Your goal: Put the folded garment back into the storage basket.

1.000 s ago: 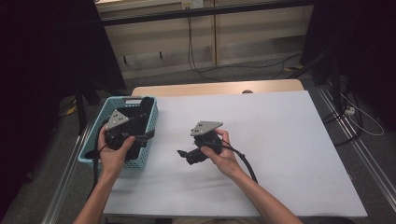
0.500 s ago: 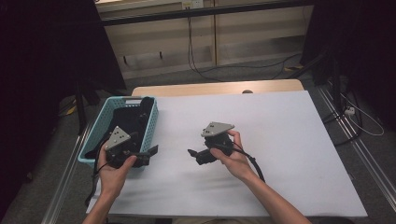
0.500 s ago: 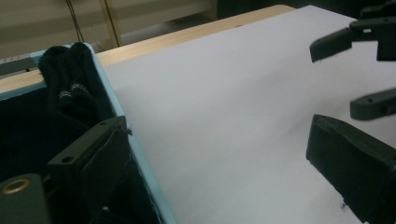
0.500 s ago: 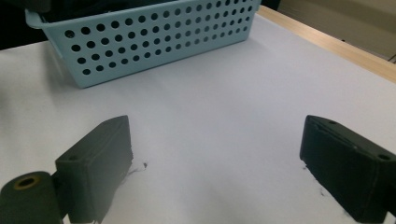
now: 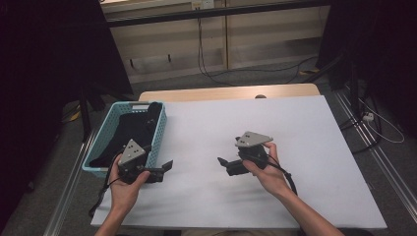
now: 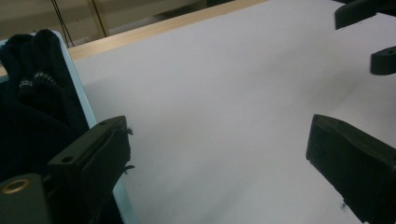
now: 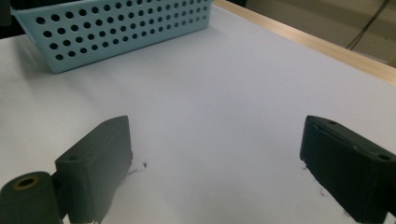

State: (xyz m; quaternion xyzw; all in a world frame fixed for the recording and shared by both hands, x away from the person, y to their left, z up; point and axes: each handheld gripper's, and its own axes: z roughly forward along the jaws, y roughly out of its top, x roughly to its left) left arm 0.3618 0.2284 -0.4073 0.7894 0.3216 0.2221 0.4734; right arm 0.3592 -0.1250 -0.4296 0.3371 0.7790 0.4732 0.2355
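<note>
Counting from the high view, we find two grippers, one basket and one white tabletop; our left gripper sits at the near right corner of the light blue basket, its jaws pointing out over the bare sheet; our right gripper rests near the middle of the tabletop, well apart from the basket, its jaws pointing toward the left one. Both stand wide with nothing between the jaws; the left gripper view shows white surface between its two black jaws, and the right gripper view shows the same. One heap of dark clothing lies inside the basket, at the tabletop's left edge; we cannot tell how many pieces it holds; in the left gripper view a ribbed cuff shows among the folds.
</note>
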